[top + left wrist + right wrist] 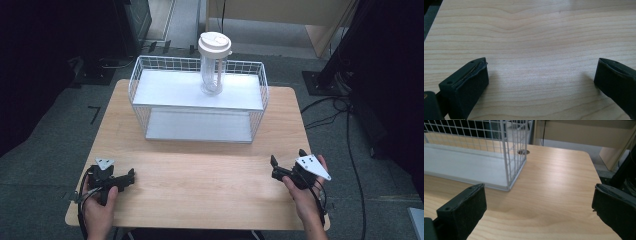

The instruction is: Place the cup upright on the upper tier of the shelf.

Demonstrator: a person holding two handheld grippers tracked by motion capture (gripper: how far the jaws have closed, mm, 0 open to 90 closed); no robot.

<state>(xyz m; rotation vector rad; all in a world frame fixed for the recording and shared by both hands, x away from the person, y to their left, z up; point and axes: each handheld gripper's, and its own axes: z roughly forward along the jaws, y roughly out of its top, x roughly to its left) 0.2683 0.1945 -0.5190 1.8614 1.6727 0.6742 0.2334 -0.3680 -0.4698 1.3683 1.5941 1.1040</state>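
My left gripper and right gripper rest spread and empty near the table's front corners, while the clear lidded tumbler, probably light, slick, best taken mid-body, stands on the wire rack's upper shelf toward the far edge.

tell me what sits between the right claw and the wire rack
Nothing: in the high view, bare wooden table runs from the open right claw to the wire rack. The right gripper view shows the same bare wood.
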